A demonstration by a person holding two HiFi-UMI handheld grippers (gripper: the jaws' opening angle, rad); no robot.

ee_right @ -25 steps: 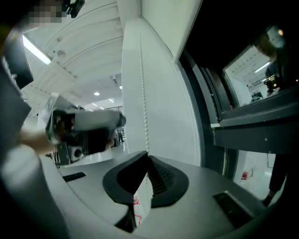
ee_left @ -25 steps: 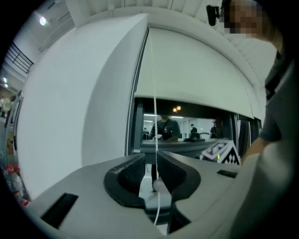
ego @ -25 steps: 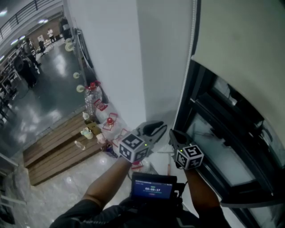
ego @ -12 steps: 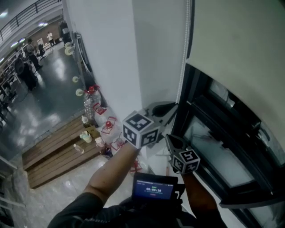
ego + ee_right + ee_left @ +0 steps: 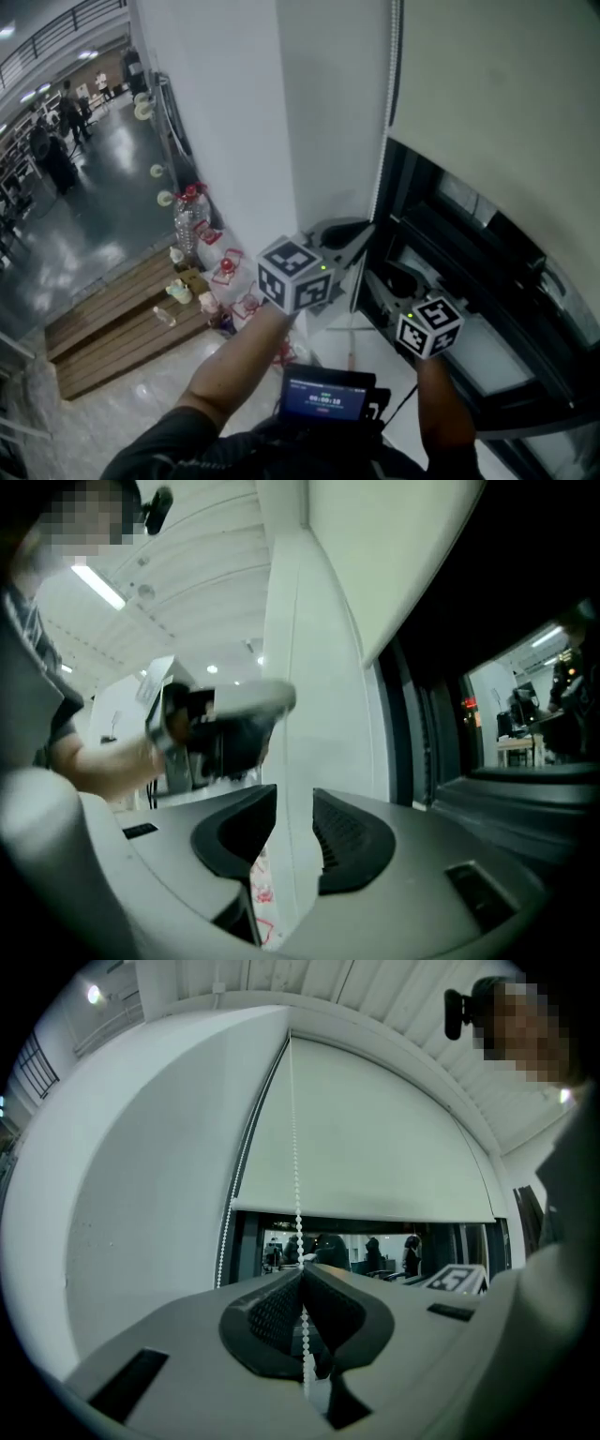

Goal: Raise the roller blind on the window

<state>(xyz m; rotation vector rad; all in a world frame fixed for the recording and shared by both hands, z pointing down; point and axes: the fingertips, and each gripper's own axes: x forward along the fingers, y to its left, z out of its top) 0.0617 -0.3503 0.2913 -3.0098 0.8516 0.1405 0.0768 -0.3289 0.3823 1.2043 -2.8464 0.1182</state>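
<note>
Cream fabric of the roller blind (image 5: 375, 1138) covers the upper part of the window (image 5: 487, 291). Its bottom edge hangs level, with dark glass and frame showing beneath. A white bead chain (image 5: 296, 1147) drops down the blind's left side, next to the white wall (image 5: 234, 122).

The left tool (image 5: 302, 1274) points level and is clenched on one strand of that chain. Its ridged pads meet, and the beads run down through the pinch and out below. A second strand hangs free just to the left, close to the window frame.

In the head view the right tool (image 5: 293, 808) sits lower than the left one and to its right, near the dark frame. Its jaws have just been opening and now stand apart, pressing on nothing (a thin blurred line, probably the chain, hangs in the gap). Its own view shows the left tool above it, blurred. A small lit screen (image 5: 323, 398) shows at the bottom of the head view, between the person's forearms.
</note>
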